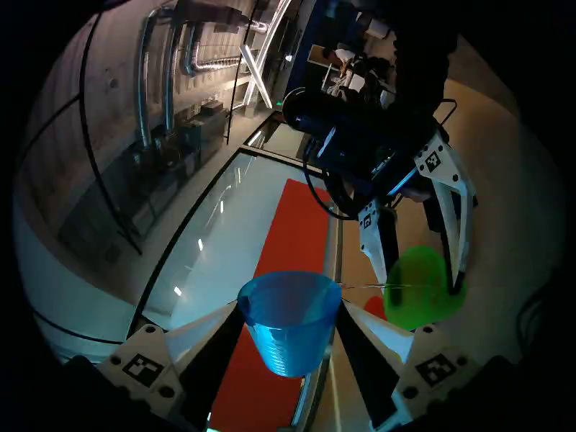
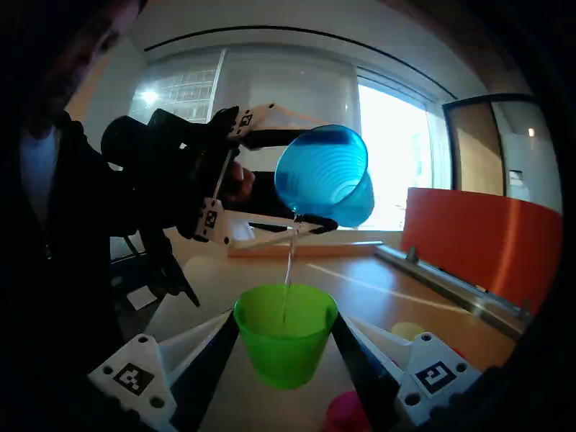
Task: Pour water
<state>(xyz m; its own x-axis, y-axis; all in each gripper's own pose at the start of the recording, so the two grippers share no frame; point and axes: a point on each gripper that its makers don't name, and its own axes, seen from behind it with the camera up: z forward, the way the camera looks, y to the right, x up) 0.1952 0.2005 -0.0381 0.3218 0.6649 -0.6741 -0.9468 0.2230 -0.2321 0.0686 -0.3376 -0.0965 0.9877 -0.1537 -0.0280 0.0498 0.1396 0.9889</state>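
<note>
Pour under way: left gripper (image 1: 289, 307) clamped on tilted translucent blue plastic cup (image 2: 322, 175), thin water stream (image 2: 289, 263) falling into green plastic cup (image 2: 285, 349) clamped upright in right gripper (image 2: 285, 315) just below; next likely needs watching the level, then righting the blue cup.

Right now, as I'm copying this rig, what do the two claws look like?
The left claw and right claw have white tapered fingers, black inside, with square black-and-white markers. Their bodies are black; a black cable hangs from the right one. The person's jacket is dark.

Ribbed blue cup (image 2: 324, 173), plain green cup (image 2: 286, 338), orange panel (image 2: 482, 237).
</note>
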